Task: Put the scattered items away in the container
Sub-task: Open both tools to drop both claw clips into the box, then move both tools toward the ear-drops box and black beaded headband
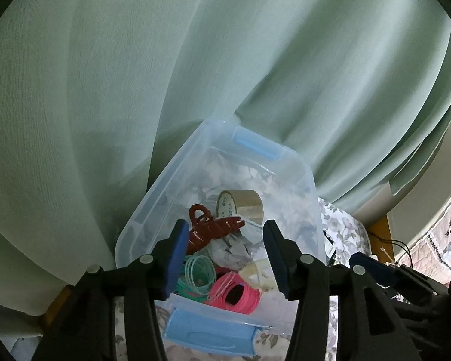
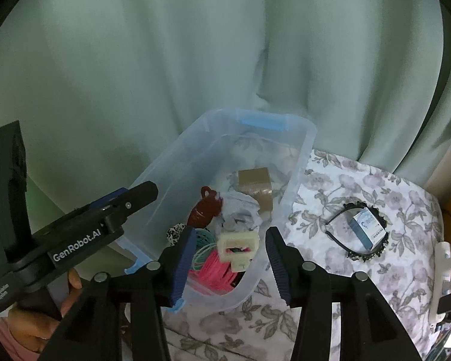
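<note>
- Hovering over a clear plastic container point(image 1: 153, 210) with blue latches, the left tongs point(image 1: 224, 258) stand apart with nothing pressed between their blue pads
- The right tongs point(image 2: 230, 263) are likewise spread over the container's near corner, pads gripping nothing
- Inside the container lie a dark red hair claw point(image 1: 213, 228), a roll of brown tape point(image 1: 240, 204) with print too small to read, a coil of teal bands point(image 1: 197, 273), a coil of pink bands point(image 1: 234, 294) and a cream plastic clip point(image 2: 237, 245)
- White lettering "GenRobot.AI" shows on the left tool's body in the right wrist view, held by a hand point(image 2: 33, 328) in a pink sleeve
- On the floral-clothed desk point(image 2: 330, 270) right of the container, well apart from it, a small blue-and-white box point(image 2: 368, 227) rests on a black headband point(image 2: 345, 210); its label is unreadable
- A pale green curtain point(image 1: 195, 60) hangs behind
</note>
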Available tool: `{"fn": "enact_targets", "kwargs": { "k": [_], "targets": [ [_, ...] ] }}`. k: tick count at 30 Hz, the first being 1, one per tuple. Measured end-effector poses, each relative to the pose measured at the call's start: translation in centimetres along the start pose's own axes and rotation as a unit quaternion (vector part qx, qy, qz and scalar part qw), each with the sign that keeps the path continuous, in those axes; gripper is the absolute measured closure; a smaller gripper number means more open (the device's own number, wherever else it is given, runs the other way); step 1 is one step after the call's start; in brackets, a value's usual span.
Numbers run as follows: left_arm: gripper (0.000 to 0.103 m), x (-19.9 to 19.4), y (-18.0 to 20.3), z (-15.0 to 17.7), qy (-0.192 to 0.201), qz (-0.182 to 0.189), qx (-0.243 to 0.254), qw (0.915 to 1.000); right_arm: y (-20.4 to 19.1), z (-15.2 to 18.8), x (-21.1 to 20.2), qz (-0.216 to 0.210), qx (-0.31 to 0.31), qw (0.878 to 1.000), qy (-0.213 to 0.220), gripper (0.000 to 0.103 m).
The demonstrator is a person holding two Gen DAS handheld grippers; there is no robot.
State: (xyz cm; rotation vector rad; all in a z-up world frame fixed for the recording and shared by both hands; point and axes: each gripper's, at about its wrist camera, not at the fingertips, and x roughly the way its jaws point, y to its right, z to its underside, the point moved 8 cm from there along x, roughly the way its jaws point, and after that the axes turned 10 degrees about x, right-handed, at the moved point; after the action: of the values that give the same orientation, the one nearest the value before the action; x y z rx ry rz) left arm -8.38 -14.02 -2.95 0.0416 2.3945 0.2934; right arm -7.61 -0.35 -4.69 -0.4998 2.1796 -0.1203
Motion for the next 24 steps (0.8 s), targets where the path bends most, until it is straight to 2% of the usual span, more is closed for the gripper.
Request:
{"fn": "enact_targets", "kwargs": {
  "k": [13, 24],
  "targets": [
    [0.05, -1.7, 1.8, -0.5, 0.011, -0.009, 0.019, 0.9997, 0.8, 0.3, -1.6, -0.005, 0.018, 1.0, 0.011, 0.051],
    [0.05, -4.7, 5.5, -1.1, 0.034, -0.013, 0.065, 0.9972, 1.3, 0.5, -5.1, -0.019, 0.03, 0.999, 0.042, 0.051]
  ]
}}
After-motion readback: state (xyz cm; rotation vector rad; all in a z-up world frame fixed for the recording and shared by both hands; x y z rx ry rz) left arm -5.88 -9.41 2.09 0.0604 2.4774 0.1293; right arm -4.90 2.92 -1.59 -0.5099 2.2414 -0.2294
